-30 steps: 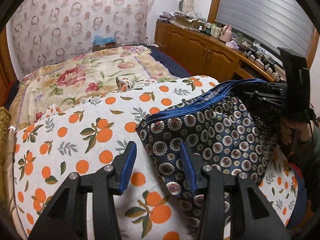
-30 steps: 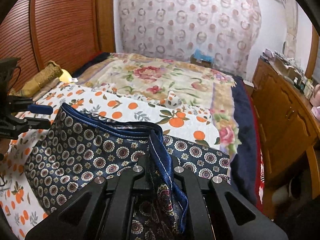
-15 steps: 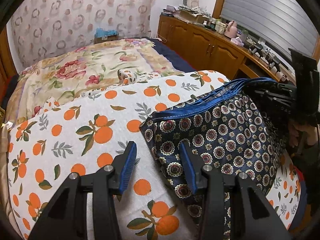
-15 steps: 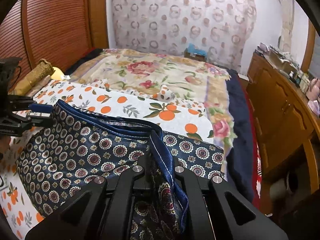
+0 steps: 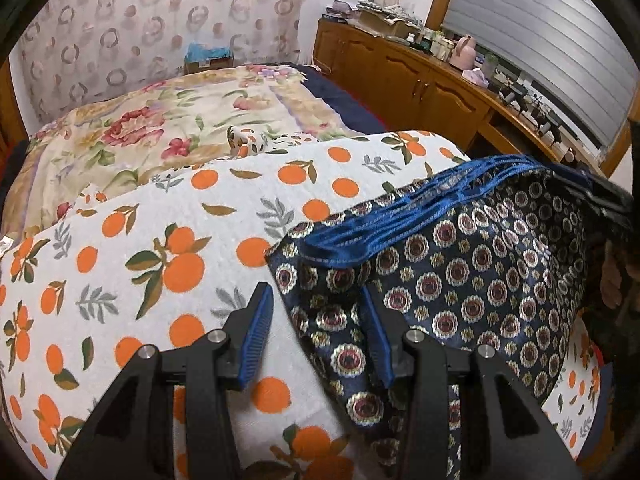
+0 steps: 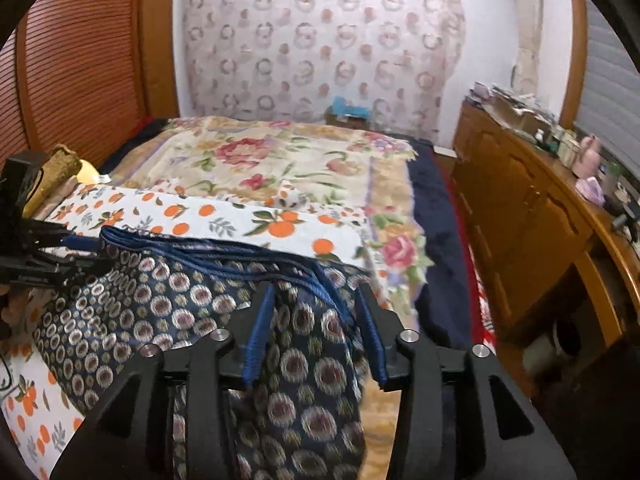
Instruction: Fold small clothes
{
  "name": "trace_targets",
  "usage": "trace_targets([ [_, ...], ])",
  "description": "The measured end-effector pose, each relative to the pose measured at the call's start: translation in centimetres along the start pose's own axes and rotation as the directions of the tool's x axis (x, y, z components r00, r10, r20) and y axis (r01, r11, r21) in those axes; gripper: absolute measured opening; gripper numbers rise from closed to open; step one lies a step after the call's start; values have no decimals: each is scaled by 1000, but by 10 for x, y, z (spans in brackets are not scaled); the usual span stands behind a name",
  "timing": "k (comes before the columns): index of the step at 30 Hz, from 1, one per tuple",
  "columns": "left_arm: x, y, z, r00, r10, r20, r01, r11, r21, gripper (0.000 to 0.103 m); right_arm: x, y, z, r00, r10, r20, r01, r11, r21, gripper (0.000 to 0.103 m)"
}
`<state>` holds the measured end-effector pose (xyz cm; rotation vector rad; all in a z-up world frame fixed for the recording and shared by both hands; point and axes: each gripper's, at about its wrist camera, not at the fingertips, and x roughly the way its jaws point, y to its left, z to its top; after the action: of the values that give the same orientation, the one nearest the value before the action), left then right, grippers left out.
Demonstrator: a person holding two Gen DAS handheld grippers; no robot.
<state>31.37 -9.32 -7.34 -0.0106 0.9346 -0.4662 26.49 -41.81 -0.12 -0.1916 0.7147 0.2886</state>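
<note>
Right wrist: silky medallion-print shorts (image 6: pixel 168 312), blue-piped hem.

A home bedroom: quilted bed (image 5: pixel 168 148), wooden cabinets (image 6: pixel 520 216).

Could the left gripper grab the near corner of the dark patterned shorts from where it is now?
Probably yes: the left gripper is open, and the shorts have their corner lying between its fingers, with nothing covering it.

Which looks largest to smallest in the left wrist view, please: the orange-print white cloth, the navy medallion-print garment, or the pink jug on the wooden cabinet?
1. Orange-print white cloth
2. Navy medallion-print garment, though its nearness to the camera enlarges it
3. Pink jug, tiny here but far off, so its true size is unsure
</note>
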Motion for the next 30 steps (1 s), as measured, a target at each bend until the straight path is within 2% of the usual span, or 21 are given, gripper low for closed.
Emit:
trace_targets([
  [4,2,1,4,999,-34,2,34,999,-20,43,-9,-8,-13,1000,-23,-6,23,1000,20,47],
  [6,4,-1,5,999,-54,-5,54,998,-13,26,-11,-11,-17,1000,-24,-11,24,999,31,48],
  [7,4,-2,6,998,-64,-8,64,998,-11,24,-11,-13,-20,1000,-24,-14,24,999,40,48],
  [8,5,-3,6,998,-66,-9,66,998,-5,16,-12,-15,-22,1000,-23,-15,23,999,46,48],
  [9,5,-3,6,997,-72,-14,72,997,-3,4,-13,-17,-24,1000,-18,-13,18,998,54,48],
  [11,3,-5,5,996,-94,-10,94,996,0,2,-15,-18,-25,1000,-12,-11,12,998,63,48],
  [18,-46,-3,1,989,-106,105,107,994,-1,2,-21,-13,-22,1000,15,10,-15,998,69,48],
  [24,-82,15,-11,984,-58,171,62,998,-17,2,-24,6,-10,998,45,36,-46,998,37,48],
  [30,-106,63,-28,980,32,197,-16,996,-82,2,-20,36,5,994,92,52,-91,996,-11,49],
])
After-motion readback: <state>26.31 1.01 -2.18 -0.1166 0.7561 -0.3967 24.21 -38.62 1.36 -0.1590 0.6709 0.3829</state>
